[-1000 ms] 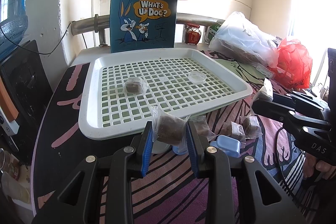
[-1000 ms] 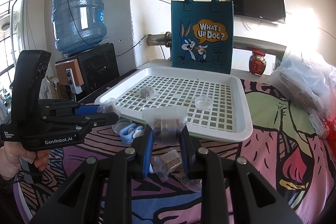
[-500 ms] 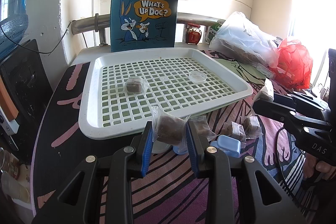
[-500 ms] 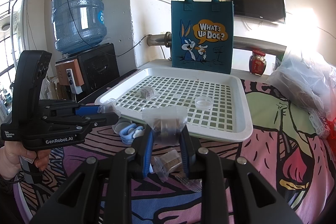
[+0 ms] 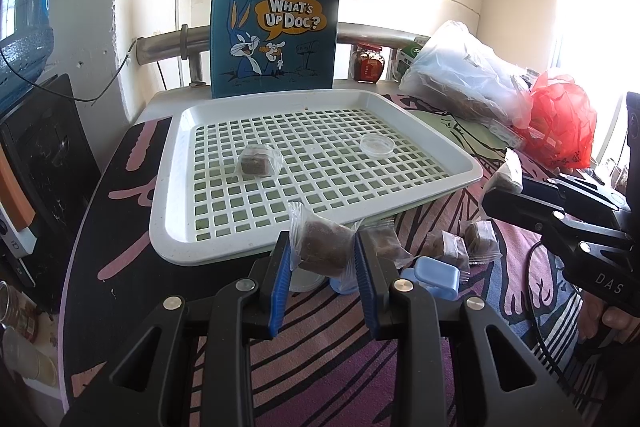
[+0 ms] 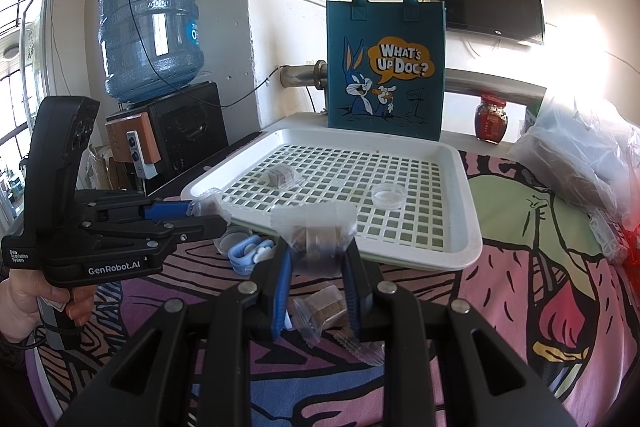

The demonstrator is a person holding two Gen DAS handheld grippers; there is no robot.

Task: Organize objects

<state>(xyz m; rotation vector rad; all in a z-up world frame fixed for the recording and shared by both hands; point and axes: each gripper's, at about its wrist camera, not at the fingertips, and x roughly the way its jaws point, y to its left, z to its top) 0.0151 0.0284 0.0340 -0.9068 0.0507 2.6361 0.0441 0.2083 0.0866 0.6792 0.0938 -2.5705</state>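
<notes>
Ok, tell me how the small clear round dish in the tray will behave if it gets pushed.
The clear round dish looks thin, shallow plastic, so probably very light. It sits flat on the white grid tray, so it should slide rather than tip, perhaps catching on the holes.

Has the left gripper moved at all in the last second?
No. The left gripper, shut on a wrapped brown snack, sits at the same spot against the white tray's near rim.
</notes>
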